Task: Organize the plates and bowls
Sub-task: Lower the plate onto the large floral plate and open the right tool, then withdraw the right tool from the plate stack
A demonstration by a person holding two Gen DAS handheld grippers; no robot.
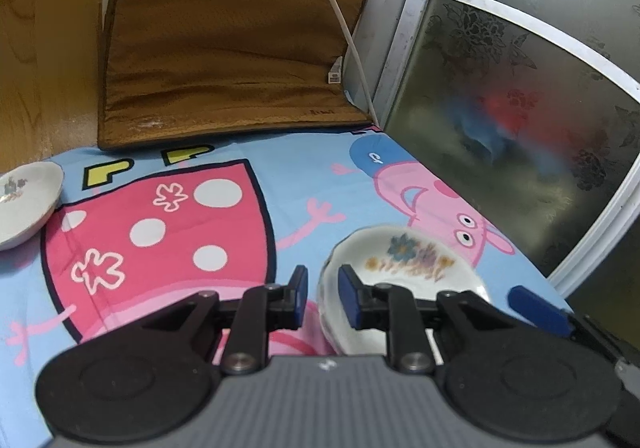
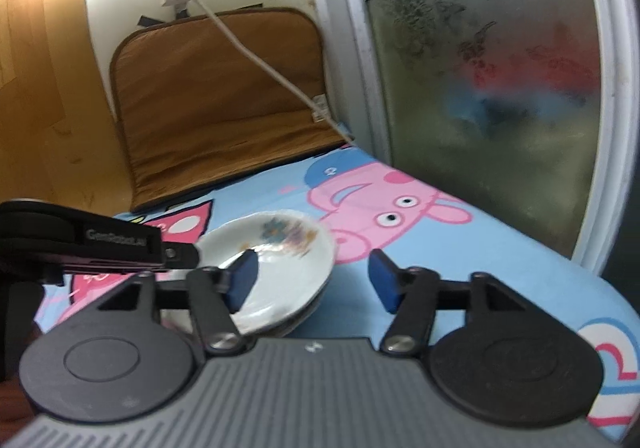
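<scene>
Two floral plates (image 2: 280, 280) sit stacked near the right on the cartoon-print table (image 1: 280, 168), so with my left gripper (image 1: 323, 294) straddling their rim and my right gripper (image 2: 310, 284) spread empty, I should close squarely on the rim and lift level.

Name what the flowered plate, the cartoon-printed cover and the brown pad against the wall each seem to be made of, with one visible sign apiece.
Flowered plate: likely glazed ceramic; white, glossy, with a printed floral motif.
Cartoon-printed cover: woven cloth, matte; shows creases and fold lines.
Brown pad: fabric with a slight sheen, probably synthetic; stitched piping along its edge and soft wrinkles. Its filling cannot be seen.
</scene>
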